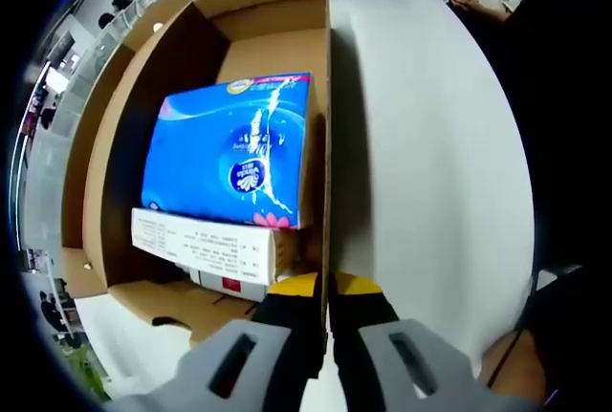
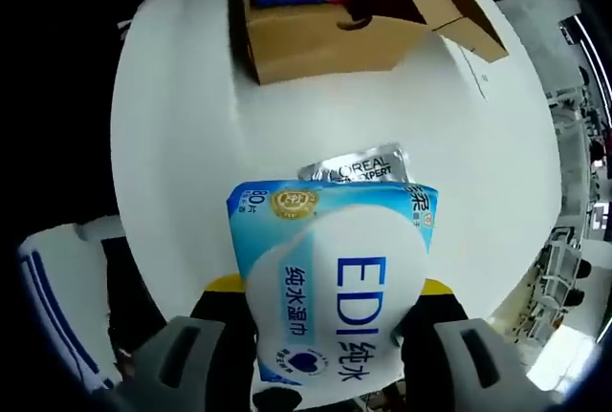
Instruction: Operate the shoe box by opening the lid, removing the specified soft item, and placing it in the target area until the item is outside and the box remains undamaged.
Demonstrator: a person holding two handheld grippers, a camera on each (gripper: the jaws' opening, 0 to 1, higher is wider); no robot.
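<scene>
Gripping glossy soft wipes pack (image 2: pixel 335 288), right gripper (image 2: pixel 330 312); cardboard box (image 2: pixel 325 39) apparently open.

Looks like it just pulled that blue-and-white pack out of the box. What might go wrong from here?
1. The right claw grips the soft wipes pack by one end only; it might sag or slip before being set down.
2. A silver sachet lies on the white table just beyond the pack, so the pack could land on it.
3. The left claw pinches the thin wall of the cardboard box; a hard pull might bend it.
</scene>
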